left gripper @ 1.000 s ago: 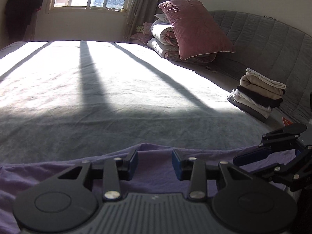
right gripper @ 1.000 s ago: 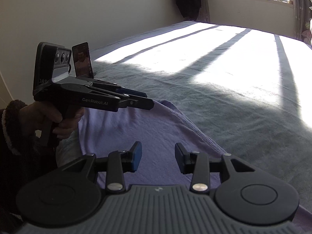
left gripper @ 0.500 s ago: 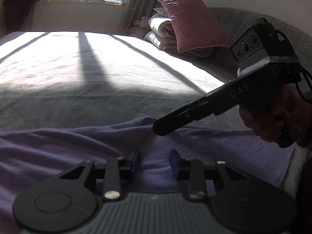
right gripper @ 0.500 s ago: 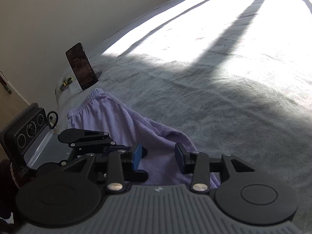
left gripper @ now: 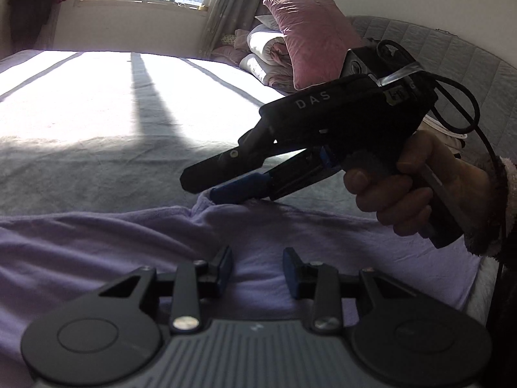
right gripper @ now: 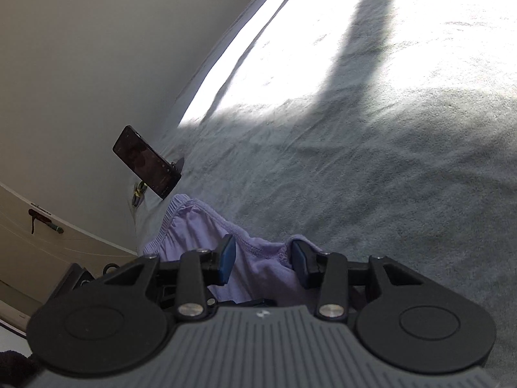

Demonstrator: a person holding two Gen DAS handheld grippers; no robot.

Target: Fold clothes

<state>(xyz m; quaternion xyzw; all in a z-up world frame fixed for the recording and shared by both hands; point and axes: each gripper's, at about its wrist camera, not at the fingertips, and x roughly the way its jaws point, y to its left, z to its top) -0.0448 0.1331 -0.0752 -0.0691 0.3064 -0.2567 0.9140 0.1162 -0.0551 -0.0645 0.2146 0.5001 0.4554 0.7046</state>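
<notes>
Right gripper (right gripper: 261,260): has swung across and rolled, jaws spread astride the lilac garment's (left gripper: 97,258) hem, not pinching yet.
Left gripper (left gripper: 257,270): jaws spread just over the garment, empty.
Garment: flat on the grey bed (left gripper: 97,161).
Meaning: grasp imminent, fold not yet begun.

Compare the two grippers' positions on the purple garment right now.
The left gripper hovers over the middle of the purple garment; the right gripper sits at its far hem. The right gripper's fingers straddle the cloth edge; the left gripper's hold nothing between. Both stand open, neither pinching.
</notes>
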